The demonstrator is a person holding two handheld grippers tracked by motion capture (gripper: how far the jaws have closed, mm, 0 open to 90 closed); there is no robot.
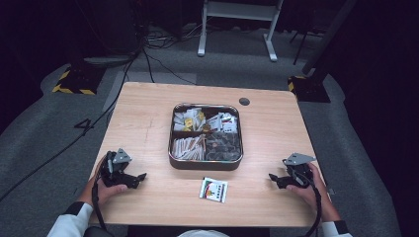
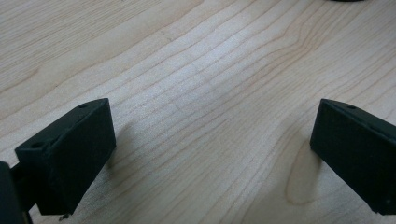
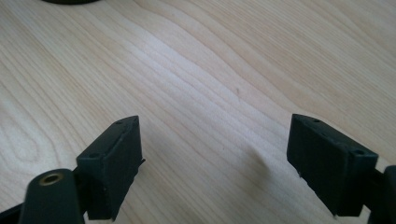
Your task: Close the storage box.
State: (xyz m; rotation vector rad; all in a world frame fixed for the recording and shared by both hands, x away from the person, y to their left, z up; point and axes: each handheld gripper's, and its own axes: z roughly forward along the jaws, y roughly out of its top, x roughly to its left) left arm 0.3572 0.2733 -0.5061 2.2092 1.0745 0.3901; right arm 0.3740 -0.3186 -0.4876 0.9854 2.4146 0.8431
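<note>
One small white packet (image 1: 214,189) with a coloured print lies flat on the tabletop (image 1: 148,118), just in front of the near wall of the metal tray (image 1: 205,163), apart from it. The tray is split into four compartments: paper sachets in the two far ones, long stick packets at near left, dark round pieces at near right. The lone packet looks like the piece to be put away, so this reads as the very start of the pick, nothing grasped yet.

Out to the sides now. The left tongs (image 1: 141,176) rest low on the wood, well left of the packet, jaws spread wide; the left gripper view shows bare grain between them. The right tongs (image 1: 272,177) sit well to its right, jaws just as wide, bare wood between them too.

Next move, as I judge it: one pair of tongs swings inward, comes down over the packet and pinches an edge. It lies flat, so a low, angled approach is needed.
</note>
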